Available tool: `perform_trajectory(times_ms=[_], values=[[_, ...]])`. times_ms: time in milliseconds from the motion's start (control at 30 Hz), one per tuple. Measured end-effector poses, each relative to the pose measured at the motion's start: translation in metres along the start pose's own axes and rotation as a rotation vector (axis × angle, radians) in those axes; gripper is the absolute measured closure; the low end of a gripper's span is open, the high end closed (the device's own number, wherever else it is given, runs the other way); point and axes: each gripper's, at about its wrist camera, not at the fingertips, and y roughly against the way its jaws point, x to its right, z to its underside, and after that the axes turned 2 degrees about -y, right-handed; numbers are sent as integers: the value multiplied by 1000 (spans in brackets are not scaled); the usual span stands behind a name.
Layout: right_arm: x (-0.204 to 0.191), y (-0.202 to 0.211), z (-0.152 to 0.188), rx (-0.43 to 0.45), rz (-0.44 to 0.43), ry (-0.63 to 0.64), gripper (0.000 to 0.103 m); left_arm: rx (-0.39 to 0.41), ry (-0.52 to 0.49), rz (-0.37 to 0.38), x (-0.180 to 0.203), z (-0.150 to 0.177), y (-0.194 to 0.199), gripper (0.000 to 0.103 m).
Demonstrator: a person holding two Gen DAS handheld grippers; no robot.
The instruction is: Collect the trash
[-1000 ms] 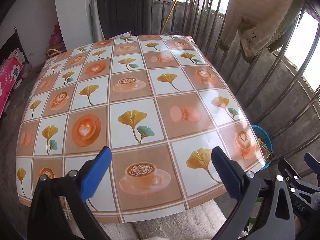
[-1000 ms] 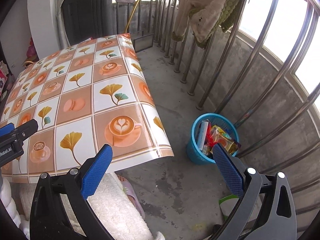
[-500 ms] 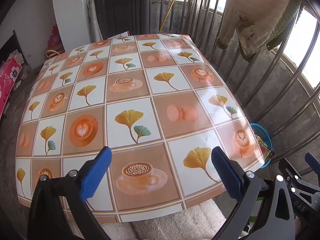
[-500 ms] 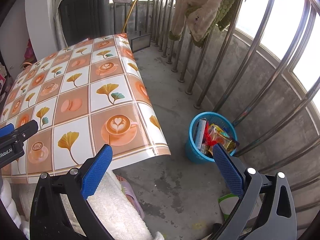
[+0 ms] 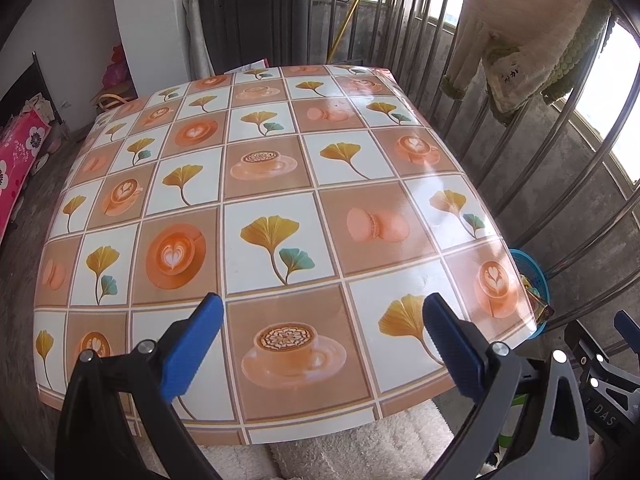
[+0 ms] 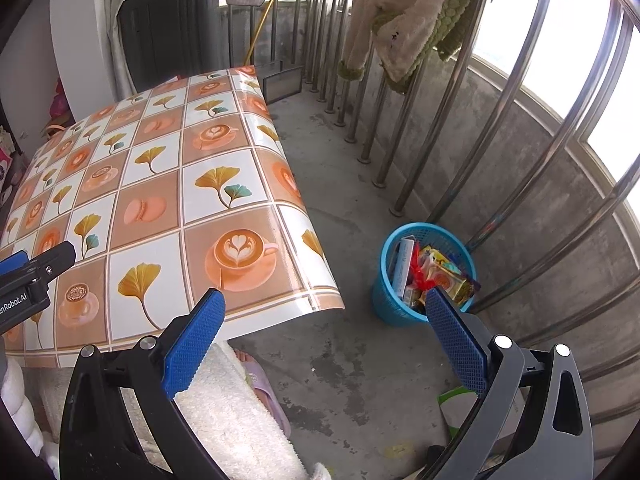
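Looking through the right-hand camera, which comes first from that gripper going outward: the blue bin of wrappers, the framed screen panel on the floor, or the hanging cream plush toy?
From the right gripper, nearest first:
1. Blue trash basket, on the floor just ahead, to the right, by the railing.
2. Framed screen panel, on the floor beyond the table's far corner.
3. Cream plush toy, hung high on the railing bars; its depth against the panel is hard to call.

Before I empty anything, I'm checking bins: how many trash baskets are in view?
1: a blue trash basket, full of wrappers, on the floor between the table and the railing. Others may be hidden.
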Motion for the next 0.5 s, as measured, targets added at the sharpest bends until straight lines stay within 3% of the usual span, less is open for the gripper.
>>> perform_trajectory(times_ms=[500], values=[[-1, 0, 0, -2, -3, 1, 7, 0, 2, -4, -2, -1, -1, 5]])
